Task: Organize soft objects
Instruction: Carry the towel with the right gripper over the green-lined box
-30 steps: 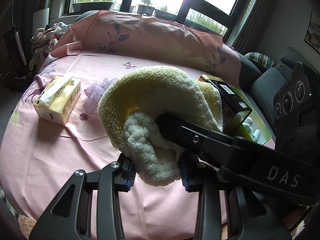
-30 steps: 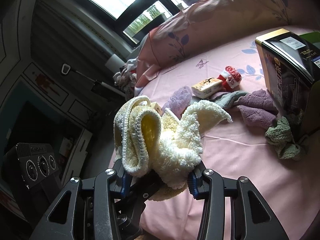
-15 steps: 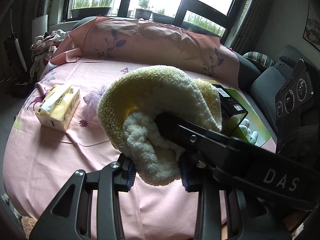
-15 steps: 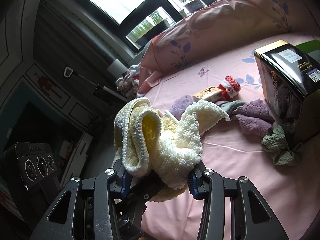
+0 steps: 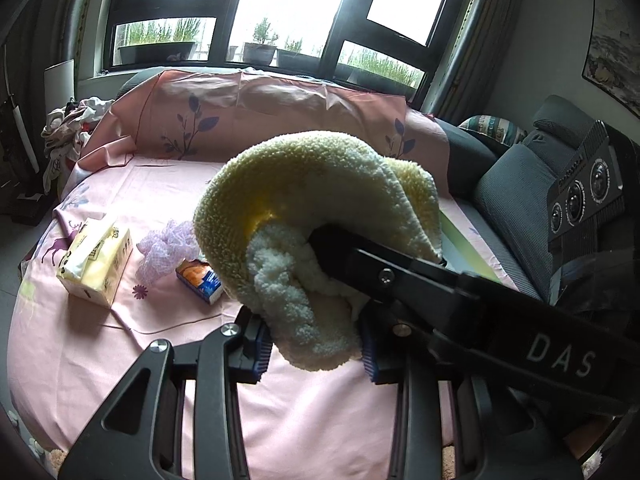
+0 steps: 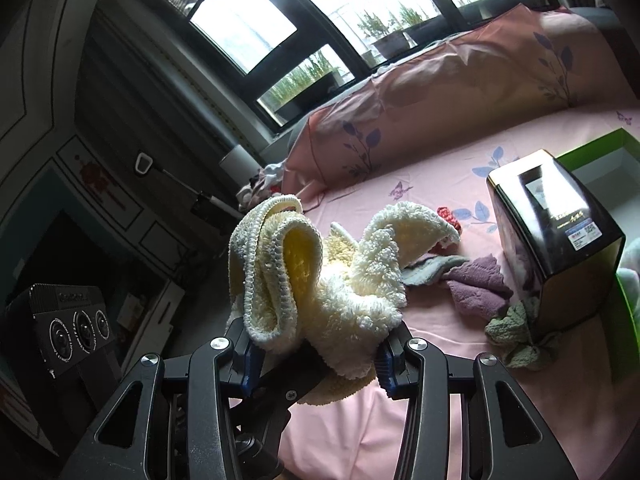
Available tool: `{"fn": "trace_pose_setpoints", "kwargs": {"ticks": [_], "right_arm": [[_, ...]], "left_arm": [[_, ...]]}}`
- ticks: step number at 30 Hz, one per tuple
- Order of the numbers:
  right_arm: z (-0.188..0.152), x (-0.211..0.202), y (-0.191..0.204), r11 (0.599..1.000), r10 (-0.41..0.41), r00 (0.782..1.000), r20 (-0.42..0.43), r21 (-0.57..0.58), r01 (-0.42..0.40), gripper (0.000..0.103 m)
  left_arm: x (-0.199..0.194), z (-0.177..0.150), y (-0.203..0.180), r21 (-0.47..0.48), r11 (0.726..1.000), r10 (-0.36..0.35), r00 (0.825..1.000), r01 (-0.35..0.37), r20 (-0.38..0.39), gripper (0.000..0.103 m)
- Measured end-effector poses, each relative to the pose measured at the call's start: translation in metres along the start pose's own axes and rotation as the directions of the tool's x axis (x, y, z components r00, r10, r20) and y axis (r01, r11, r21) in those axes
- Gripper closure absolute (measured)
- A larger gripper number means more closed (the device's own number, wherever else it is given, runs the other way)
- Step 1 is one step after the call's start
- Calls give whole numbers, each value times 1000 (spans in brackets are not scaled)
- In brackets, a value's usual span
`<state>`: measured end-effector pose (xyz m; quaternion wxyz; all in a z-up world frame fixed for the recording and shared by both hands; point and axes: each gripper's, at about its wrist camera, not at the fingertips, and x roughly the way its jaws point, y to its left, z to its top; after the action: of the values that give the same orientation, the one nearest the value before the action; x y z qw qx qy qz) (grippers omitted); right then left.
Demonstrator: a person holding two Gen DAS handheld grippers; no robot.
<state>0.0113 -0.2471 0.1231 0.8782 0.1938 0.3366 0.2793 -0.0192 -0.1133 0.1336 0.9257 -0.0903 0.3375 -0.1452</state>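
Yellow towel (image 5: 316,200) hides purple cloth (image 6: 476,284) — right view shows it.

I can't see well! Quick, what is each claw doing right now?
Left claw: shut on the fluffy yellow cloth.
Right claw: shut on the same fluffy yellow cloth, held up over the pink bed.

The yellow towel (image 5: 320,200) hides the dark box (image 6: 554,236) behind it.
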Motion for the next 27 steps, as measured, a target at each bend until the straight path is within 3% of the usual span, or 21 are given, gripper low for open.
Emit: {"fn": "trace_pose_setpoints", "kwargs": {"ticks": [6, 13, 20, 27], "right_arm": [[26, -20, -8, 999, -25, 999, 40, -19, 26, 56], [26, -58, -61, 996, -33, 986, 160, 89, 19, 56], [26, -91, -102, 973, -180, 954, 239, 184, 137, 56], [25, -122, -149, 939, -251, 926, 282, 302, 163, 56]], "left_arm": [[7, 26, -28, 41, 999, -28, 999, 27, 16, 70], [34, 29, -78, 142, 985, -96, 995, 96, -11, 70], [72, 27, -130, 210, 960, -168, 982, 183, -86, 70], [105, 26, -174, 264, 929, -227, 962, 260, -149, 70]]}}
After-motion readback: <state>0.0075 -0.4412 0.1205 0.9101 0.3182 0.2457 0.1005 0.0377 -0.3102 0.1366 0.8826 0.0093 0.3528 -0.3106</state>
